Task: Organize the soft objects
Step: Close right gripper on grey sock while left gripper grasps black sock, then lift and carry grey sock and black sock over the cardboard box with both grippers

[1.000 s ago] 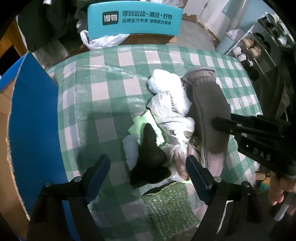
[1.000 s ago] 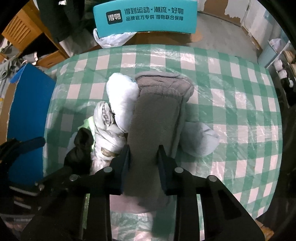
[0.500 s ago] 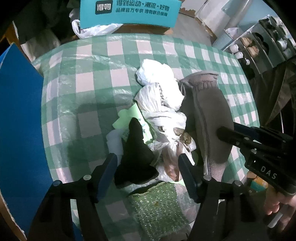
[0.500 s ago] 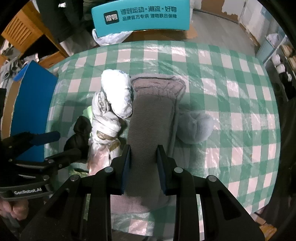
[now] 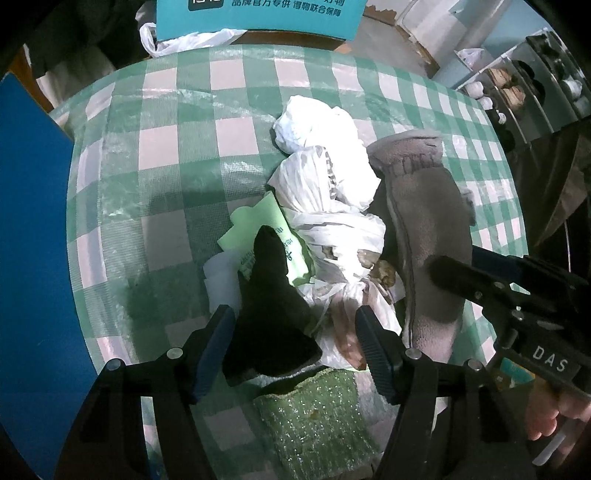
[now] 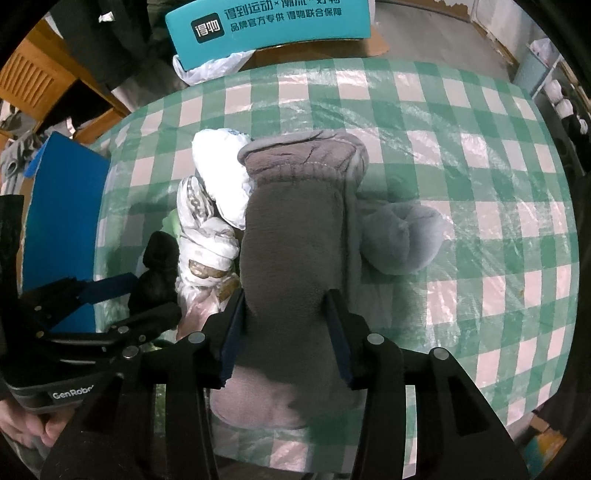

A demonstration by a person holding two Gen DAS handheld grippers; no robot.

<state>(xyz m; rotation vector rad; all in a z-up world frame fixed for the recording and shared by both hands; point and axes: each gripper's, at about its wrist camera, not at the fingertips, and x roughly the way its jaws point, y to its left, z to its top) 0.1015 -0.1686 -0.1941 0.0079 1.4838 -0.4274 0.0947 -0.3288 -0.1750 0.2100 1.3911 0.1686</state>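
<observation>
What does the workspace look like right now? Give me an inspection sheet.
Surface: round table under green checked plastic cover.
Job's things: grey fleece piece, black cloth, white bags, grey plush.
Clutter: green sponge, green paper.
Claws: left claw open around black cloth; right claw has just been opening, fleece between its jaws.
Cables: nothing seen.
Surroundings: teal box, blue board.
</observation>
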